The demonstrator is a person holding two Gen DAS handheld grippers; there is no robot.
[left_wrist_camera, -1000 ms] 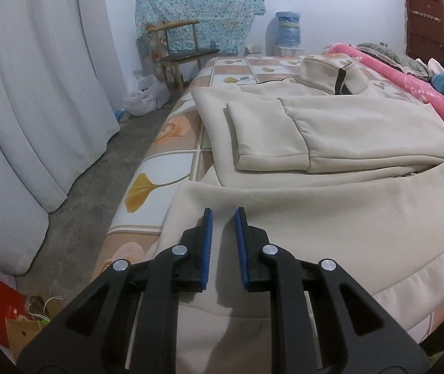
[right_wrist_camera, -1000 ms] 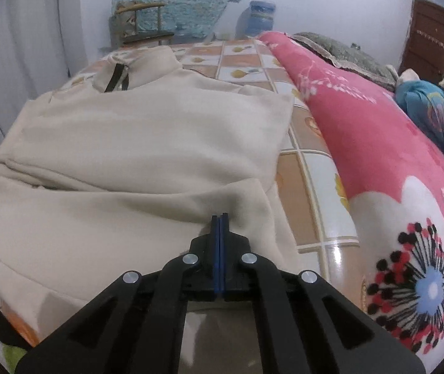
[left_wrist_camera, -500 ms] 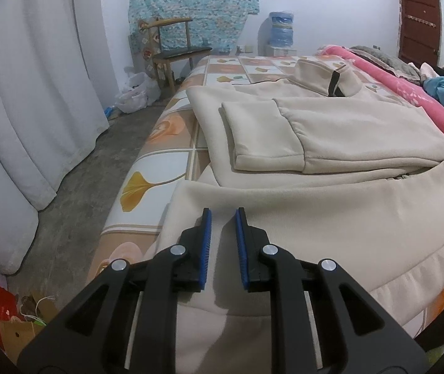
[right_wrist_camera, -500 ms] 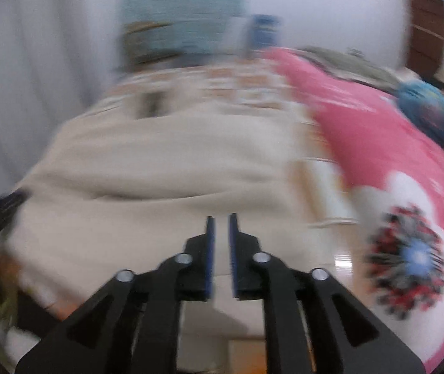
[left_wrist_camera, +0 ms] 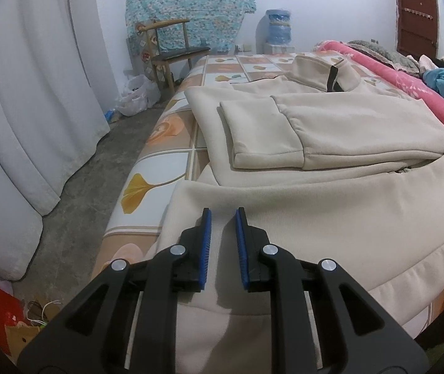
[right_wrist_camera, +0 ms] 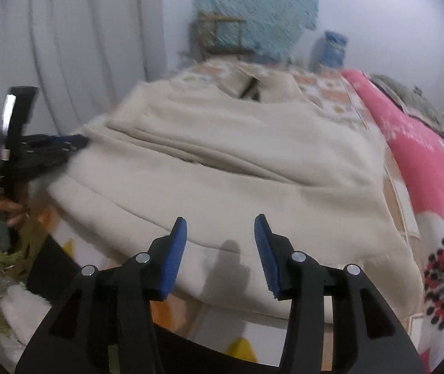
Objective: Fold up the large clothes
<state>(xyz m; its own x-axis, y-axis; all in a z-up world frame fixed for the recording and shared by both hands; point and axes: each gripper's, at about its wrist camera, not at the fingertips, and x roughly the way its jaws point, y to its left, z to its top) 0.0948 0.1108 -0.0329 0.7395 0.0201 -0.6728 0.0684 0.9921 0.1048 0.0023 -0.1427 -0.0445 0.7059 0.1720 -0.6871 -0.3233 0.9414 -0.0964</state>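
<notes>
**Right gripper lets go and swings along the hem**

Since a second ago, the right gripper (right_wrist_camera: 220, 233) has let go of the cloth it pinched shut and shifted sideways; its blue-padded jaws are now opening, with nothing between them, above the sweatshirt's hem.

A large cream sweatshirt (left_wrist_camera: 331, 205) lies spread across the bed (left_wrist_camera: 159, 168), collar towards the far wall, one sleeve (left_wrist_camera: 262, 131) folded across its chest and the lower part folded up over it. The left gripper (left_wrist_camera: 223, 227) has kept still at the garment's left edge, jaws narrowly parted; whether cloth is caught between them I cannot tell. From the right camera, a hand (right_wrist_camera: 2, 210) grasps that left gripper's handle.

A pink floral blanket (right_wrist_camera: 424, 171) lies along the bed's right side. White curtains (left_wrist_camera: 28, 93) hang on the left; a wooden chair (left_wrist_camera: 172, 53) stands beyond the bed.
</notes>
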